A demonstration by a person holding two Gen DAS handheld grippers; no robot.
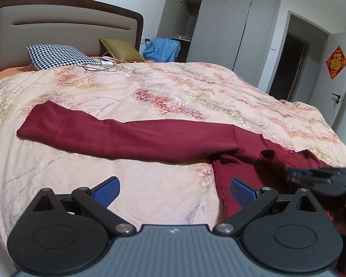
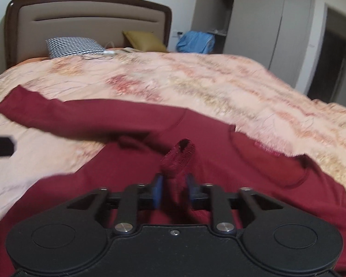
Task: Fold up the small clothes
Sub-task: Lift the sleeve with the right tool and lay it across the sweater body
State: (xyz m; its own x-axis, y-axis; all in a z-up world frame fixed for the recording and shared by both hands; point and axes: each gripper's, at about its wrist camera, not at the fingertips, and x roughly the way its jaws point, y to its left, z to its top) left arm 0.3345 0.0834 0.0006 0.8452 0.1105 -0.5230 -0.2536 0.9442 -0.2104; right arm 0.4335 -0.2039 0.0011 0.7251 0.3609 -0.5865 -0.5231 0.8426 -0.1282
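Right hand-held gripper (image 2: 173, 188) parted, ribbed cuff (image 2: 178, 157) loose between pads; maroon top (image 2: 219, 152) (sleeve outstretched) flat.

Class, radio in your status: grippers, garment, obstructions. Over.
Left gripper open, empty. Right gripper jaws parted, sleeve cuff loose between them. Red top flat on quilt, one sleeve outstretched. Nothing in the way.

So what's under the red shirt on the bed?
The red shirt lies on the flowery quilt, which shows all around it. Whatever sits beneath the shirt itself is covered, so only quilt can be seen.
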